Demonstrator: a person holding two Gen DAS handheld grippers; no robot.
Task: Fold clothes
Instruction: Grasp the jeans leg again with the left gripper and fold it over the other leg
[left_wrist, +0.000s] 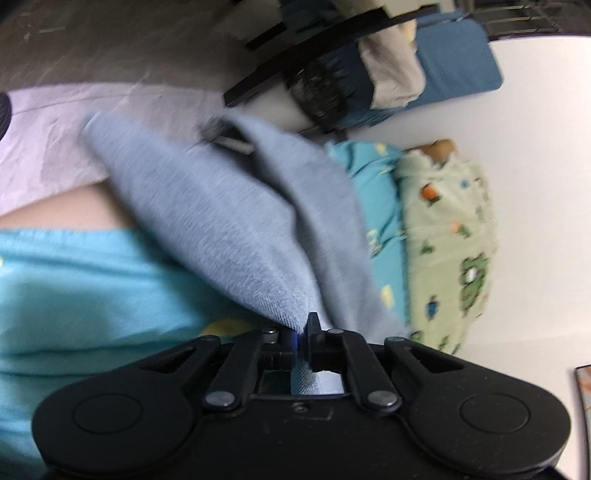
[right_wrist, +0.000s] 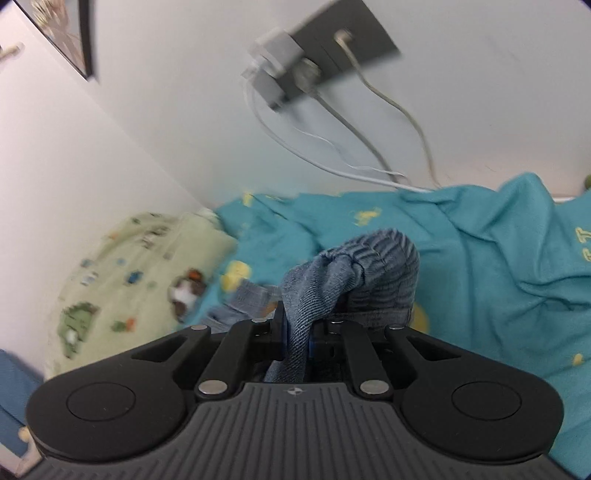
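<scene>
Fingers: both pairs clenched on cloth. Your left gripper (left_wrist: 301, 332) pinches a thin edge of the blue-grey garment (left_wrist: 221, 206); your right gripper (right_wrist: 295, 332) bites a bunched fold of it near the gathered waistband (right_wrist: 380, 254).
Garment: hangs between your two grippers, just above the teal sheet (right_wrist: 498, 277), partly draped on it.
Risk, slip: left bite looks shallow, right at the hem. Pull the two ends apart hard and that edge likely pops out.
Risk, bad fold: right bite is a wad, not a flat edge. Lay it down like that and you probably get a twisted crease.
Risk, snag: white cables (right_wrist: 332, 162) droop from the wall socket (right_wrist: 332, 62) to the sheet's far edge behind the garment. Swing wide and you may hook them.
Surface: soft rumpled bed, no flat backing. Green printed pillow (right_wrist: 140, 269) sits beside the garment against the wall.
Room: white walls; a dark chair (left_wrist: 332, 74) with piled cloth stands beyond the pillow.
</scene>
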